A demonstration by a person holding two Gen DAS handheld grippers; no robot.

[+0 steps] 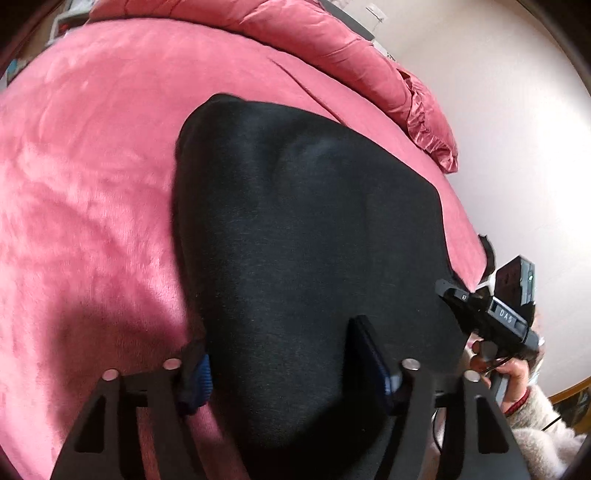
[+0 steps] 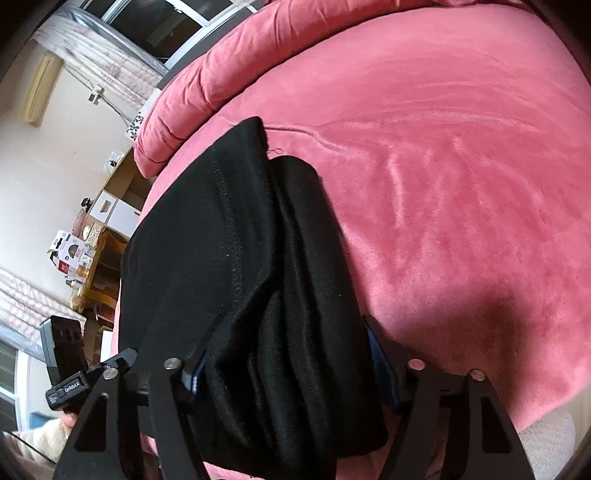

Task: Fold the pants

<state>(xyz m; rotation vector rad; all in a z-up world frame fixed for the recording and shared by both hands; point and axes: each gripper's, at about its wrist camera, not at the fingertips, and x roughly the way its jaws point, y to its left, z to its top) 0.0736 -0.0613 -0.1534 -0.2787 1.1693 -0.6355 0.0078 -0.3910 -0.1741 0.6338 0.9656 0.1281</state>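
Note:
Black pants [image 1: 306, 236] lie folded on a pink bed cover [image 1: 92, 166]; in the right wrist view the pants [image 2: 229, 258] show stacked layers at their near end. My left gripper [image 1: 291, 369] is open, its fingers straddling the near edge of the pants. My right gripper [image 2: 288, 365] is open too, with the bunched layers of the pants between its fingers. The right gripper also shows in the left wrist view [image 1: 491, 314], at the pants' right edge. The left gripper shows in the right wrist view [image 2: 85, 376], at the pants' left side.
A rolled pink duvet [image 1: 369, 48] lies along the far edge of the bed. A white wall [image 1: 517, 147] is beyond it. A wooden shelf [image 2: 96, 273] with boxes stands left of the bed, near a window [image 2: 147, 22].

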